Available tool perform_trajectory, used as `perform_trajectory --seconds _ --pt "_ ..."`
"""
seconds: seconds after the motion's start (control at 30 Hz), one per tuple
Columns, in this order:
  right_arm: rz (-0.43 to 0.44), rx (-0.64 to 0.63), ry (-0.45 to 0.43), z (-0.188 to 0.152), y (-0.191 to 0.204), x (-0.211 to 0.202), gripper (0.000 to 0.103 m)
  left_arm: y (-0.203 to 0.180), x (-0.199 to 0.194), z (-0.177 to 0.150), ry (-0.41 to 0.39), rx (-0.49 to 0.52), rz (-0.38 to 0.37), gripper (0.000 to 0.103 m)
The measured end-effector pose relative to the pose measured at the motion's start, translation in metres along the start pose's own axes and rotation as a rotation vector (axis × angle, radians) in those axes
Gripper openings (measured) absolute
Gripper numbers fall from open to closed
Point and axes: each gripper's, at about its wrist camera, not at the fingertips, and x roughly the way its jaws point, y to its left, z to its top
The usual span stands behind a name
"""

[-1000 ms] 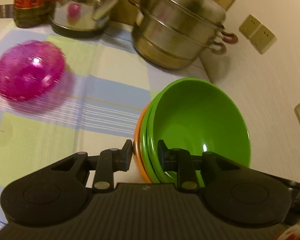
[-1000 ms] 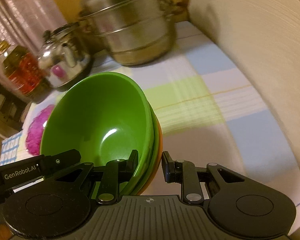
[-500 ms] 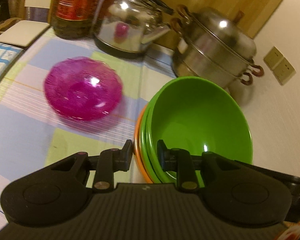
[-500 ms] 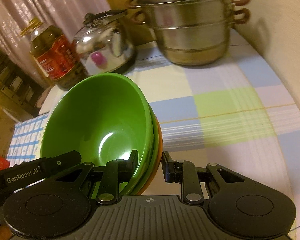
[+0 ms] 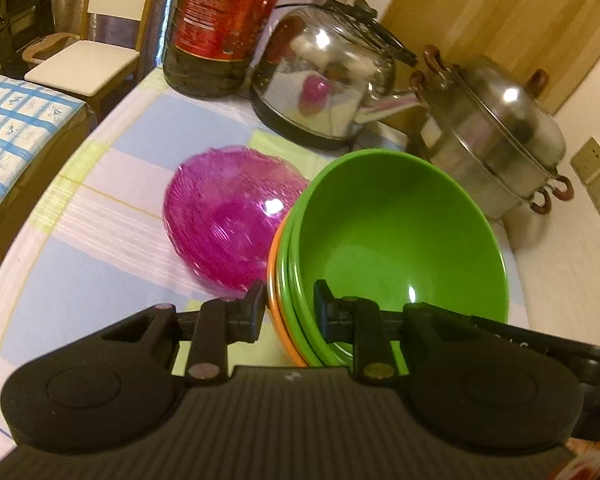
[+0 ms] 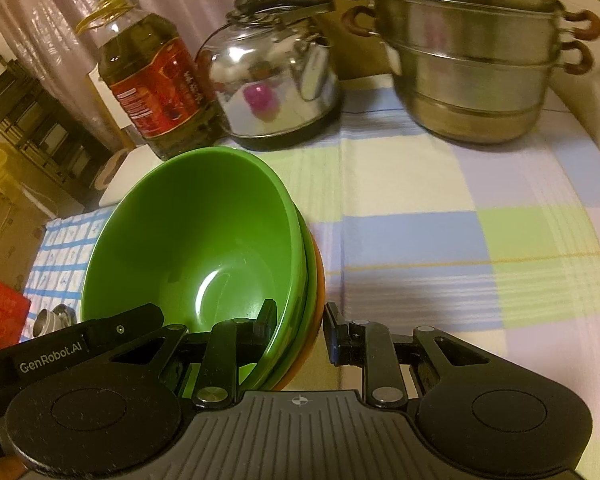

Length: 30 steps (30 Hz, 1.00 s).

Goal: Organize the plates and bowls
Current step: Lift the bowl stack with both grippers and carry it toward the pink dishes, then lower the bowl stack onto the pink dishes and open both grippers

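Over the checked tablecloth [image 6: 412,236] you hold a nested stack of bowls [image 5: 396,240] between both tools, one on each side of the rim. Stack: two green bowls seated inside an orange one, whose edge shows only as a thin band on the outside.

Your left gripper [image 5: 287,312] is clamped on the stack's near-left rim: one pad outside against the orange wall, the other inside the top green bowl. Jaws narrow, nipped onto the three layered walls.

Your right gripper [image 6: 300,330] grips the opposite rim the same way: inner pad in the green bowl, outer pad by the orange edge. Jaws likewise drawn in on the stack. In the right wrist view the body of your left tool, marked GenRobot.AI, crosses the lower left corner.

Whether the stack's base touches the cloth cannot be told; the tools hide it.

Just beside the stack, on its left in the left wrist view, a magenta ribbed bowl [image 5: 230,224] sits on the cloth; the green rim overlaps its edge in the picture, contact unclear.

At the back of the table: a steel kettle [image 6: 272,84], a lidded steel steamer pot [image 6: 468,56] with brown handles, and an oil bottle [image 6: 156,84] with a red label. A white chair [image 5: 84,60] stands past the table's edge.
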Motion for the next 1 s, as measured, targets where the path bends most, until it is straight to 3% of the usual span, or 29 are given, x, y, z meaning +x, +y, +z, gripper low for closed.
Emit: perform_trajectory --seconds 0.6,1.0 --pt "0.016 -0.018 0.034 0.063 0.032 0.066 0.025 0.031 0.045 0.071 0.0 -0.009 0.037 0.023" --pt "0.023 -0.005 0.102 0.068 0.039 0.112 0.025 0.055 0.076 0.079 0.035 -0.009 0.079 0.023"
